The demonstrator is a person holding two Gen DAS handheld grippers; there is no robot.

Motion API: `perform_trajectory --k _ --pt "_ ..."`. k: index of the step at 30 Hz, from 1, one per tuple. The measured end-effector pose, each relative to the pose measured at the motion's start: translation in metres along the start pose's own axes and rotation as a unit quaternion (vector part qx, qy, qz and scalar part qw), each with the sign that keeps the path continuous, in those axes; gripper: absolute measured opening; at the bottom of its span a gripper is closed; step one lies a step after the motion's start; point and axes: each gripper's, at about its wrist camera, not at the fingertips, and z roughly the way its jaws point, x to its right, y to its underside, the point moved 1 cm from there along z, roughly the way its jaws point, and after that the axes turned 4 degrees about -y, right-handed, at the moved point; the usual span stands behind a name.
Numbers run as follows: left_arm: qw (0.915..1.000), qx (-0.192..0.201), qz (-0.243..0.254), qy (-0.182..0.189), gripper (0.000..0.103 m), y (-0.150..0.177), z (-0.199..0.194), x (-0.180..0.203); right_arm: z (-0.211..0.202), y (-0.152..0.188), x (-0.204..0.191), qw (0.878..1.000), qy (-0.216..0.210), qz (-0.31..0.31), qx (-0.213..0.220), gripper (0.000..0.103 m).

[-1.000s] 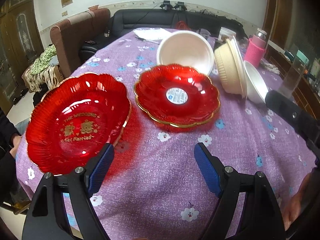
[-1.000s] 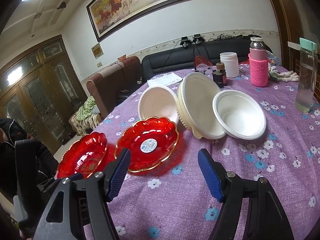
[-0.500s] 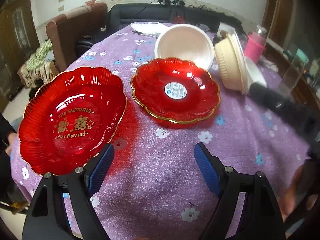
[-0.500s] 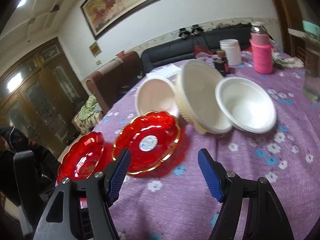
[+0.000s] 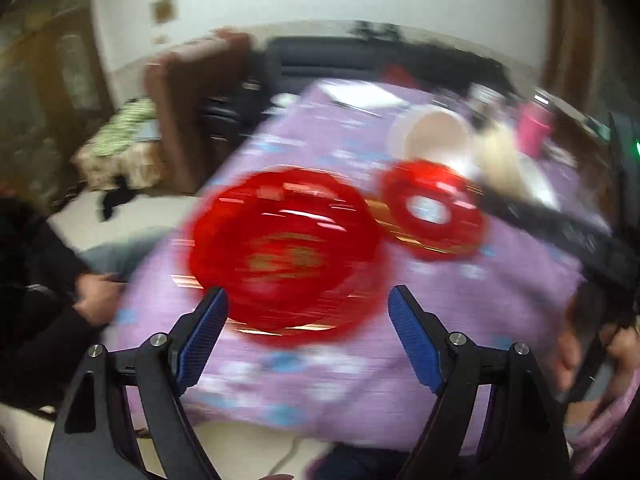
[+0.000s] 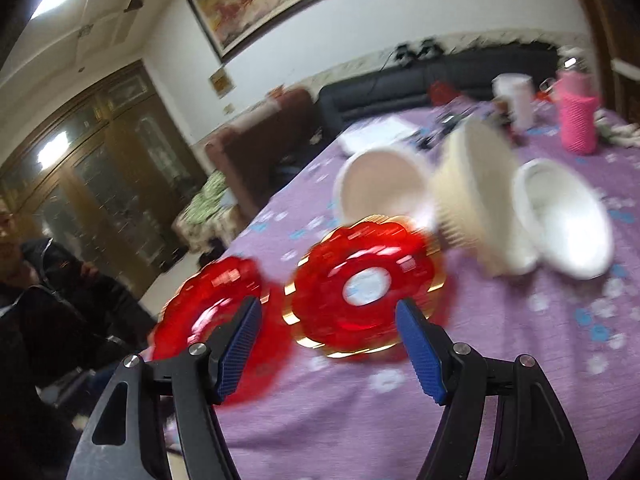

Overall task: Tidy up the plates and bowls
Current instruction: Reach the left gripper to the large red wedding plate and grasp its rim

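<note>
Two red scalloped plates with gold rims lie on the purple flowered tablecloth (image 5: 500, 304). The larger plate (image 5: 280, 248) is just ahead of my open, empty left gripper (image 5: 308, 304). The smaller plate with a white sticker (image 6: 364, 288) is just ahead of my open, empty right gripper (image 6: 328, 316); it also shows in the left wrist view (image 5: 432, 210). The larger plate (image 6: 216, 292) sits left of it. Behind them a white bowl (image 6: 380, 188) leans, a cream ribbed bowl (image 6: 476, 196) stands on edge, and another white bowl (image 6: 564, 220) leans on it. Both views are motion-blurred.
A pink-sleeved bottle (image 6: 578, 120), a white jar (image 6: 516, 96) and papers (image 6: 380, 132) stand at the table's far side. A dark sofa (image 6: 420, 84) and a brown armchair (image 6: 256, 148) lie beyond. A seated person (image 6: 48, 280) is at the left.
Both grippers have pulled back and swung left, so the plates look smaller and shifted right. The dishes have not moved. Both grippers stay open.
</note>
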Motion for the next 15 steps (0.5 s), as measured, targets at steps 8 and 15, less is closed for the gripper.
perform_trajectory --k 8,15 --pt "0.9939 -0.032 -0.066 -0.082 0.083 -0.010 0.058 -0.087 0.063 0.029 -0.043 0.997 -0.025 0.016 -0.075 0.072" --pt "0.9920 -0.068 -0.081 -0.069 0.083 -0.018 0.095 -0.084 0.091 0.037 -0.057 0.995 0.001 0.029 -0.090 0.072"
